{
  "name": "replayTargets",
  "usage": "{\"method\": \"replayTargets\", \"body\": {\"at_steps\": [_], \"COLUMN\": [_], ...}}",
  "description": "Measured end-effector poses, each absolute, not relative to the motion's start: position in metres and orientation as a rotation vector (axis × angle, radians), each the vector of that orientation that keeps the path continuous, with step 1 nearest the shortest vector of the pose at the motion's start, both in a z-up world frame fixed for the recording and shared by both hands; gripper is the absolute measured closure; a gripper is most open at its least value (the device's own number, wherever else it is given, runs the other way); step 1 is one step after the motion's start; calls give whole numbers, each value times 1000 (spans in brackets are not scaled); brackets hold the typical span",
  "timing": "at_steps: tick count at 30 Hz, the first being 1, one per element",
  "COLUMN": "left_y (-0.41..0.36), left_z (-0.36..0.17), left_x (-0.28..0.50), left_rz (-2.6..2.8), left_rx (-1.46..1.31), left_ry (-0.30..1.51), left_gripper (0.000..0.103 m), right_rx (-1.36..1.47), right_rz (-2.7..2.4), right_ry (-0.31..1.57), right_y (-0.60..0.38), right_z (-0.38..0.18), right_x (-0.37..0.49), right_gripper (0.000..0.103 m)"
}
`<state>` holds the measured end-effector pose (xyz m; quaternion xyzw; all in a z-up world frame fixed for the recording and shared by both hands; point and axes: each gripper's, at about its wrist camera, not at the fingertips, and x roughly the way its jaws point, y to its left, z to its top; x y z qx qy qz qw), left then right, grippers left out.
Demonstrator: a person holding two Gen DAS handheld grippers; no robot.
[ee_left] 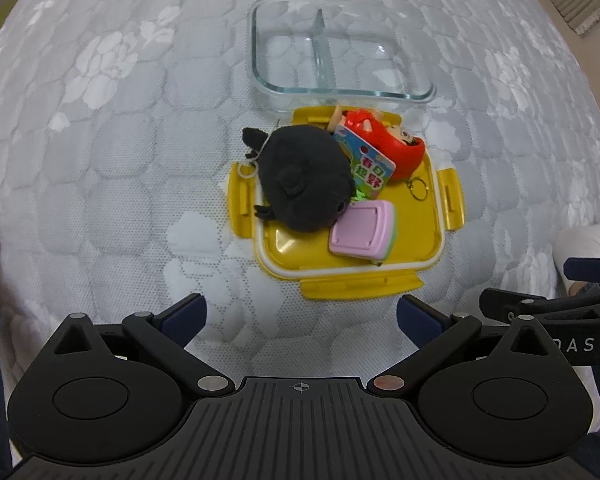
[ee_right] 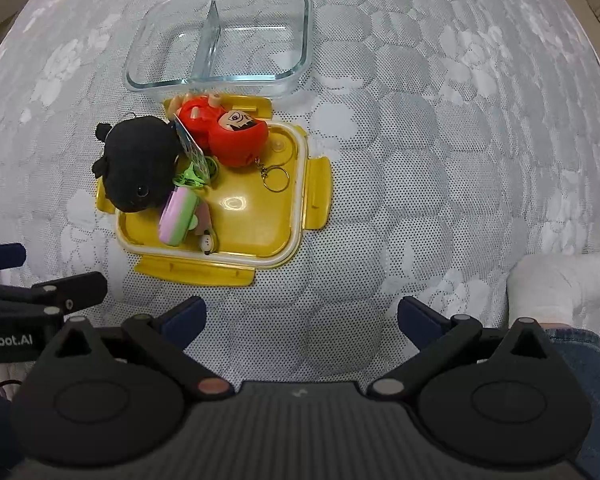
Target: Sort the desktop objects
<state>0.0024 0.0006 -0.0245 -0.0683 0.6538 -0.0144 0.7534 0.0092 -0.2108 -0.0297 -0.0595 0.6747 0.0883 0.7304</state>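
Note:
A yellow lid [ee_left: 416, 236] [ee_right: 256, 224] lies upside down on the quilted cover and carries several small things: a black plush toy [ee_left: 300, 180] [ee_right: 136, 164], a red doll keychain [ee_left: 396, 140] [ee_right: 228, 132] with a paper tag [ee_left: 370, 162], and a pink-and-green case [ee_left: 362, 230] [ee_right: 178, 216]. Behind it stands a clear glass box [ee_left: 340, 48] [ee_right: 224, 48] with a divider, nothing in it. My left gripper [ee_left: 300, 316] hangs open short of the lid. My right gripper [ee_right: 300, 316] is open too, near and to the right of the lid.
The grey flowered quilt [ee_left: 120, 140] [ee_right: 440, 140] spreads all around. The other gripper shows at the edge of each view [ee_left: 560, 312] [ee_right: 40, 300]. White socked feet [ee_right: 556, 284] [ee_left: 588, 240] and jeans rest at the near corners.

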Motion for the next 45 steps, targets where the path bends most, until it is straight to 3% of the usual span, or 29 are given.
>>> {"method": "replayTargets", "body": {"at_steps": [21, 31, 36, 41, 45], "left_y": [2, 34, 33, 33, 38], "left_z": [-28, -24, -32, -41, -68], "left_x": [4, 37, 53, 70, 78], "left_rz": [-74, -73, -127, -178, -136], "left_rx": [-185, -258, -246, -231, -282], "left_ry": [1429, 1365, 1350, 1336, 1393], "left_gripper": [0, 0, 0, 0, 0], "right_rx": [-146, -155, -8, -122, -53], "right_rz": [194, 254, 334, 343, 341], "right_ry": [1482, 1371, 1324, 1260, 1320], "right_y": [-207, -209, -220, -217, -230], "right_z": [-32, -18, -9, -9, -27], "right_x": [9, 30, 58, 80, 93], "right_gripper": [0, 0, 0, 1, 2]}}
